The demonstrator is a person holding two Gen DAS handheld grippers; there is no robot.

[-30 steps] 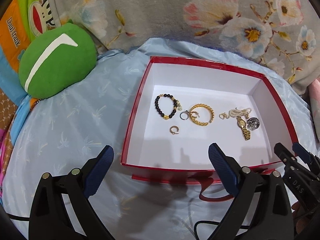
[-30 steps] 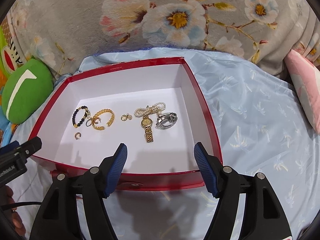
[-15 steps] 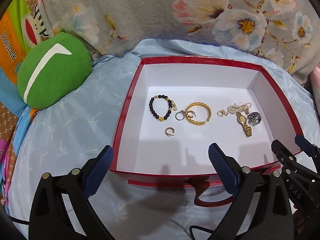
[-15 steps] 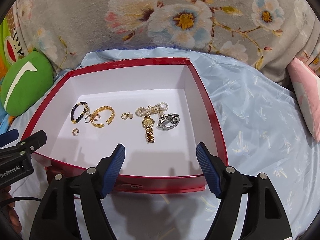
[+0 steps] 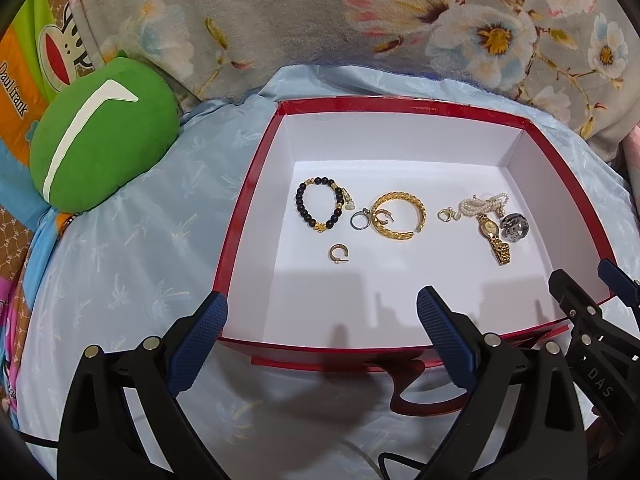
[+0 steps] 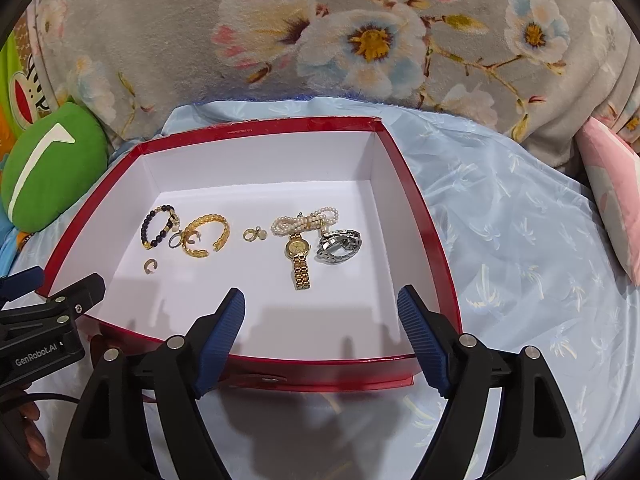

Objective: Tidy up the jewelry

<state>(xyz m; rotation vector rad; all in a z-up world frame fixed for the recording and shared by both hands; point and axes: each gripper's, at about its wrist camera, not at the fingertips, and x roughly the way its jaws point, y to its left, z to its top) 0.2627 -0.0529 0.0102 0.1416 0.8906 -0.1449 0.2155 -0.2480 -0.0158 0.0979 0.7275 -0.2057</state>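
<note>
A red box with a white inside lies on a light blue sheet. On its floor lie a black bead bracelet, a gold bangle, a small gold earring, a pearl strand, a gold watch and a silver watch. My left gripper hangs open over the box's near left wall, holding nothing. Over the near right part of the box, the jaws of my right gripper are opening with nothing between them. Neither gripper touches any jewelry.
A green round cushion rests left of the box. A grey floral blanket rises behind it, and a pink pillow lies at the far right. A red lid flap sticks out under the box's near wall.
The right gripper's jaws have spread a little wider. The left wrist view has drifted slightly, so the box sits further left in it. The jewelry lies as before.
</note>
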